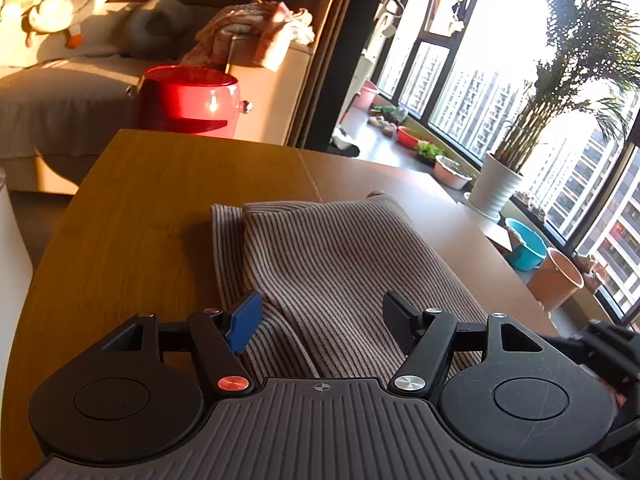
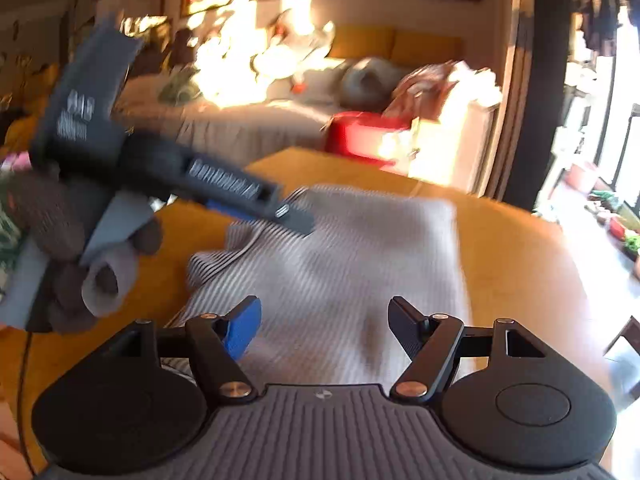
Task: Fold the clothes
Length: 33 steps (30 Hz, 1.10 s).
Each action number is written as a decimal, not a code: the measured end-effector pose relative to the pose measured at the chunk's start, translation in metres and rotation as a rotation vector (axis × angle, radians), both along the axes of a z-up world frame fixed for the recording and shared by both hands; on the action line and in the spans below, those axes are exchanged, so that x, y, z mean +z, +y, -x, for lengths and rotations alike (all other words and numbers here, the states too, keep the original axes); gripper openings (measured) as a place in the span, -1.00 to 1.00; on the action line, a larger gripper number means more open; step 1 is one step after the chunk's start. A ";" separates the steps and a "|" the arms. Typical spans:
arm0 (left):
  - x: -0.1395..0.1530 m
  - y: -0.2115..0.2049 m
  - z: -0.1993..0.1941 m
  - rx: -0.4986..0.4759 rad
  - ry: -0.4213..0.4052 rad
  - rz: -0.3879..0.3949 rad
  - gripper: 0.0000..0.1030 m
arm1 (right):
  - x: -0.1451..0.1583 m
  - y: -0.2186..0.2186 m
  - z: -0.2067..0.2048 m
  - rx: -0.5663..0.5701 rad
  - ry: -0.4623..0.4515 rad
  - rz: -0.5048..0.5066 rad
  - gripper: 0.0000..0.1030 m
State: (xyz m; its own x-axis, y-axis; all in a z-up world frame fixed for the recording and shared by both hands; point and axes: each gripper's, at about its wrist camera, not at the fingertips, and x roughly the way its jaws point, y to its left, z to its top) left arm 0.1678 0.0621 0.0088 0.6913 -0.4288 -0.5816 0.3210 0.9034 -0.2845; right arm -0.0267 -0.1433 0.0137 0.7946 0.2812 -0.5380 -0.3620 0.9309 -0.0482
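Left wrist view: striped garment [image 1: 332,264] lies folded on table [image 1: 152,208], your left gripper [image 1: 320,320] and right gripper [image 2: 324,324] both spread, empty above it (final tidy left, likely).

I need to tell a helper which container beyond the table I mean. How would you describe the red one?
Start at the wooden table with the striped garment. Past its far edge, against the sofa, stands the red tub. It is the only glossy red thing there, with a knob on each side.
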 end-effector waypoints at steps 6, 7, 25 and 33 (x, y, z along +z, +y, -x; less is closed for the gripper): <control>0.002 -0.006 0.012 -0.026 -0.035 -0.024 0.36 | -0.021 -0.030 0.016 -0.057 0.147 -0.038 0.16; 0.003 -0.008 0.017 -0.034 -0.052 -0.035 0.36 | -0.020 -0.030 0.016 -0.067 0.147 -0.046 0.16; -0.022 -0.019 0.041 -0.168 -0.022 -0.126 0.15 | 0.002 -0.025 0.042 0.197 0.013 0.096 0.46; -0.015 -0.015 0.045 -0.162 -0.038 -0.119 0.16 | -0.027 0.021 0.063 0.388 -0.070 0.410 0.53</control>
State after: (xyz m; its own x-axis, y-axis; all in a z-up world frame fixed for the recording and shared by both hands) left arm 0.1226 0.0474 -0.0063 0.6414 -0.4656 -0.6098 0.4729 0.8658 -0.1637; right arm -0.0900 -0.1223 -0.0131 0.7122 0.3389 -0.6147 -0.6571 0.6300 -0.4139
